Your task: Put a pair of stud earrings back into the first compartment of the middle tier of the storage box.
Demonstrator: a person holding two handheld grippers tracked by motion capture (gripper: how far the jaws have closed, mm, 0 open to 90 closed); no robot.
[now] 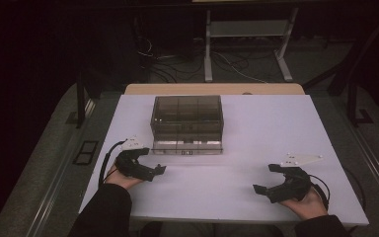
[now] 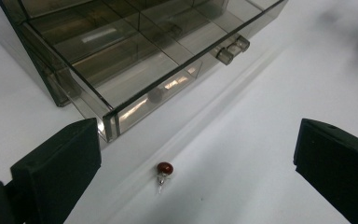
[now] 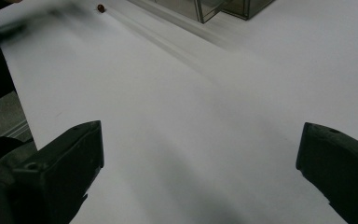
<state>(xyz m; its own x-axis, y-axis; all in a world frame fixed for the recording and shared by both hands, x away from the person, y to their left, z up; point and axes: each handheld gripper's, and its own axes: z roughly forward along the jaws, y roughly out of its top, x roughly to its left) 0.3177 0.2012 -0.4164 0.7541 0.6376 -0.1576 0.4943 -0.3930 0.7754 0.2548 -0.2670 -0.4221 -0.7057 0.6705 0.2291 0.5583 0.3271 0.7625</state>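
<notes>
Round glossy red bead point(image 2: 165, 168), metal-stemmed

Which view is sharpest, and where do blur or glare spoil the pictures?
Left gripper view: sharpest, small dark red bead on a metal pin crisp, glare on the smoky clear plastic compartment box. Right gripper view: streaky blur. High view: dim, dark surroundings.

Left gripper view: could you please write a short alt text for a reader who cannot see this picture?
A small dark red bead on a short metal pin lies on the white table, between the two wide-open black jaws of the left claw. Behind it stands a smoky clear plastic box with compartments, its near corner close to the left jaw.
</notes>
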